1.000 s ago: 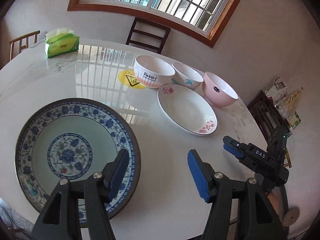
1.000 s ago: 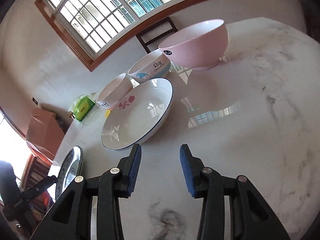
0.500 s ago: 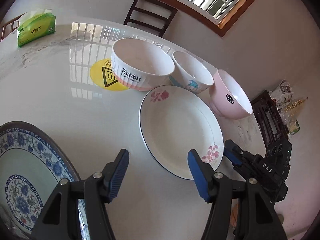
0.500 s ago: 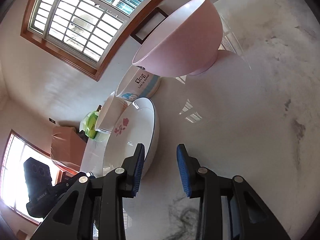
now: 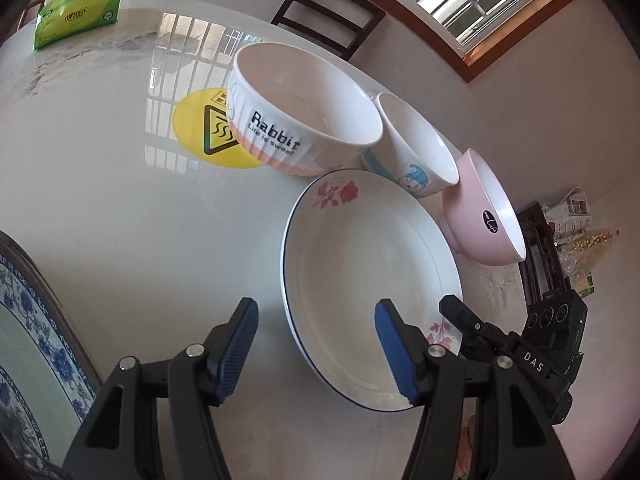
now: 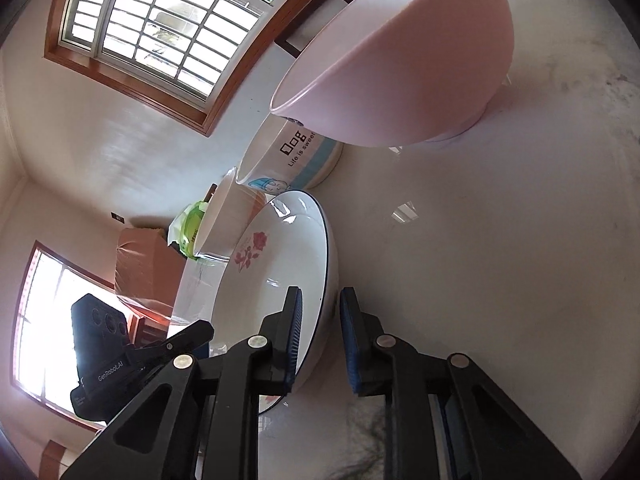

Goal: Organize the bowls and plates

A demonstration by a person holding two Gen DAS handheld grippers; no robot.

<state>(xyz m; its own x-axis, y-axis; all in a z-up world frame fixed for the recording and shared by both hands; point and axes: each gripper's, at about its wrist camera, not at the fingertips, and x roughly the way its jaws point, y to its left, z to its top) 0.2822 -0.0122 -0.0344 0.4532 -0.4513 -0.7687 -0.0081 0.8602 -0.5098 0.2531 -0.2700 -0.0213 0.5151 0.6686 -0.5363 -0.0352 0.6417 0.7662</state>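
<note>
Right gripper [image 6: 321, 296]: jaws have just been closing and now pinch the near rim of the floral plate [image 6: 280, 280], one pad inside the dish, one outside
Left gripper [image 5: 316, 344]: spread wide, narrowed only a touch; the plate's left edge lies between its jaws, but neither pad seems to press on it
Floral plate: flat on the marble table [image 5: 120, 200], right of centre in the left wrist view
Bowls: the Rabbit bowl [image 5: 304, 116], the small cartoon bowl [image 5: 416, 148] and the pink bowl [image 5: 480, 216] stand in a row behind the plate, close together, each on its own
Blue-patterned plate [image 5: 24, 340]: lower left edge of the left wrist view, well apart from the floral plate
Done so far: by the look of it very little; nothing is stacked or nested
Left to do: probably lift the floral plate, put the two plates together, then gather the three bowls
Also there: a green tissue pack [image 5: 76, 12] at upper left, a yellow warning sticker [image 5: 204, 132] beside the Rabbit bowl
</note>
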